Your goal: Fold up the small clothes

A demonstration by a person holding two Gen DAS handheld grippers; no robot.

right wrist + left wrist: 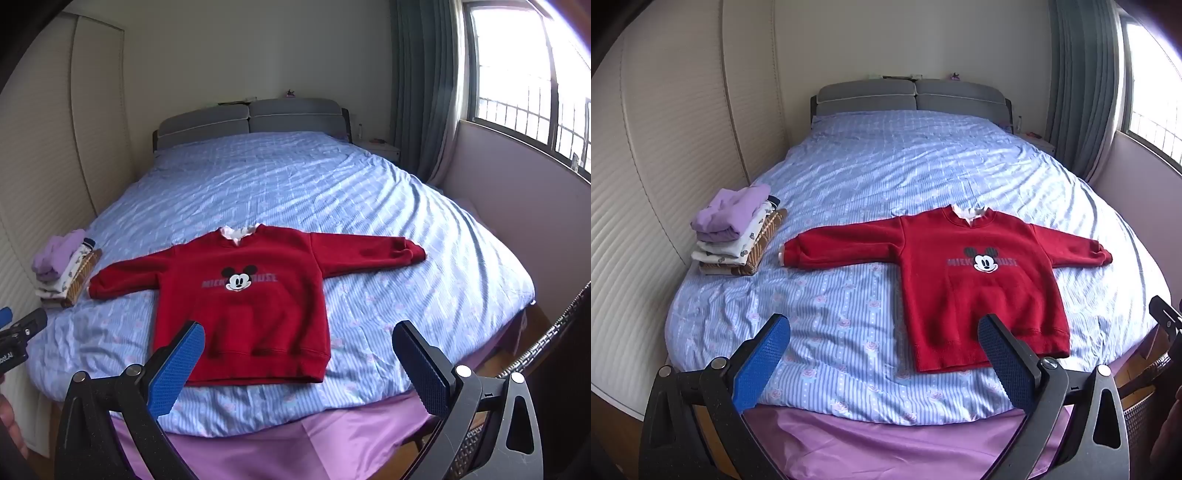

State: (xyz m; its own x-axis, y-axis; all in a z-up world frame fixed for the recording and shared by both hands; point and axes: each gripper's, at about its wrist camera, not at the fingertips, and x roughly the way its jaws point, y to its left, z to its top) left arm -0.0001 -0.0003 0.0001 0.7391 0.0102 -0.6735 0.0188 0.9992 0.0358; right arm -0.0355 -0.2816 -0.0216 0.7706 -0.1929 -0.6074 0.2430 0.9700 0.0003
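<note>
Sweatshirt (975,284) folding is faced by two grippers held above the near edge of the bed (849,177). The left gripper (882,363) is seen with its blue-padded fingers (761,365) spread wide apart and nothing between them; below the gap lies striped bedding just left of the garment's hem. The right gripper (299,369) is likewise held with its fingers (177,369) wide apart and empty, the left pad being seen in front of the lower left corner of the hem, with no contact that can be confirmed. In the right wrist view the tip of the left gripper is glimpsed at the far left edge.

The red sweatshirt is laid flat, front up, on the near part of the blue striped bedspread (369,206), hem toward the near edge and collar toward the far end. Both sleeves are stretched straight out to left and right. A cartoon mouse face (984,263) with grey lettering is printed on the chest, and a pale inner collar (238,232) is shown at the neck.

To the left, well apart from the body but near the left cuff, a stack of folded clothes (735,232) is placed, lilac on top, patterned white beneath, brown striped at the bottom. A purple sheet (886,439) is seen under the bedspread at the near edge. A grey headboard (912,98) stands at the far end, with a curtain (421,88) and window (524,70) to the right.
</note>
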